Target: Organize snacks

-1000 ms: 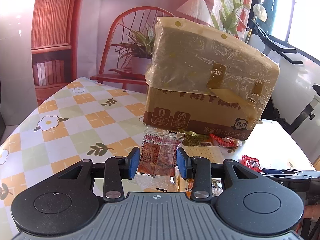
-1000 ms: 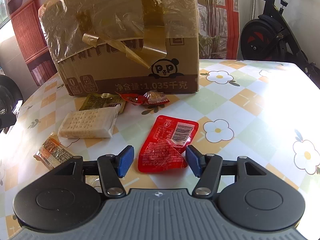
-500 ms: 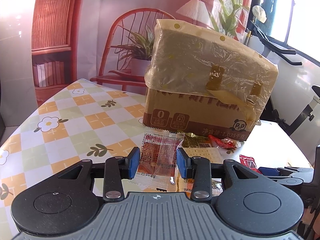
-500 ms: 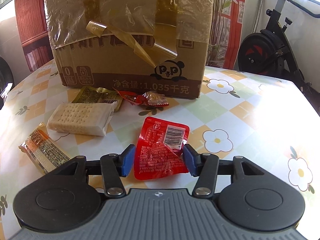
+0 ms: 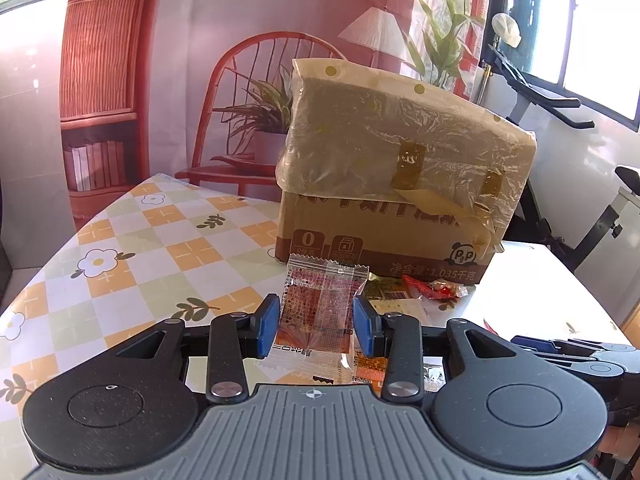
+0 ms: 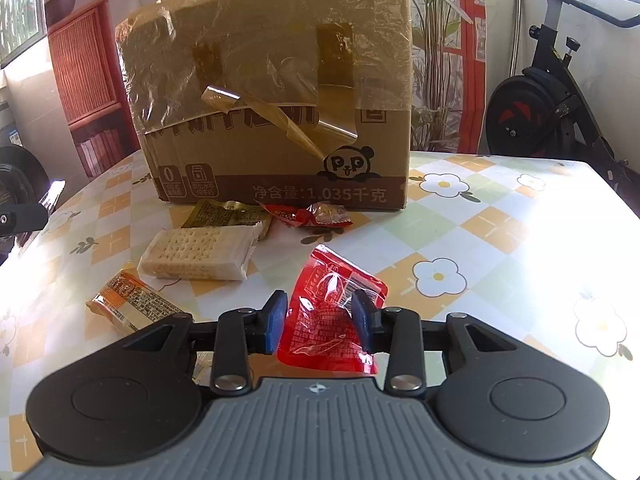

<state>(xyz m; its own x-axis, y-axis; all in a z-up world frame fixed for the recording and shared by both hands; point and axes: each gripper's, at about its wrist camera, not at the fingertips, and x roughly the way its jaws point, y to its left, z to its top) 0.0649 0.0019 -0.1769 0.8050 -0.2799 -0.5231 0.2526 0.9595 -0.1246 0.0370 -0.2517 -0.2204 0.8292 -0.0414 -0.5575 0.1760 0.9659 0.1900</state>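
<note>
Left hand-held gripper (image 5: 316, 326) clamps a clear patterned sachet (image 5: 320, 312), low centre of its view, before the cardboard box (image 5: 400, 184). Right hand-held gripper (image 6: 320, 322) is closing, pads pinching a crumpled red packet (image 6: 332, 312) above the worktop (image 6: 500, 240), lower centre.

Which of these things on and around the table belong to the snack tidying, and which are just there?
Part of the job:
left gripper, holding a clear patterned packet
right gripper, jaws closing on a red pouch
cracker pack
orange bar
cardboard box

Just there:
exercise bike
flowered tablecloth
</note>
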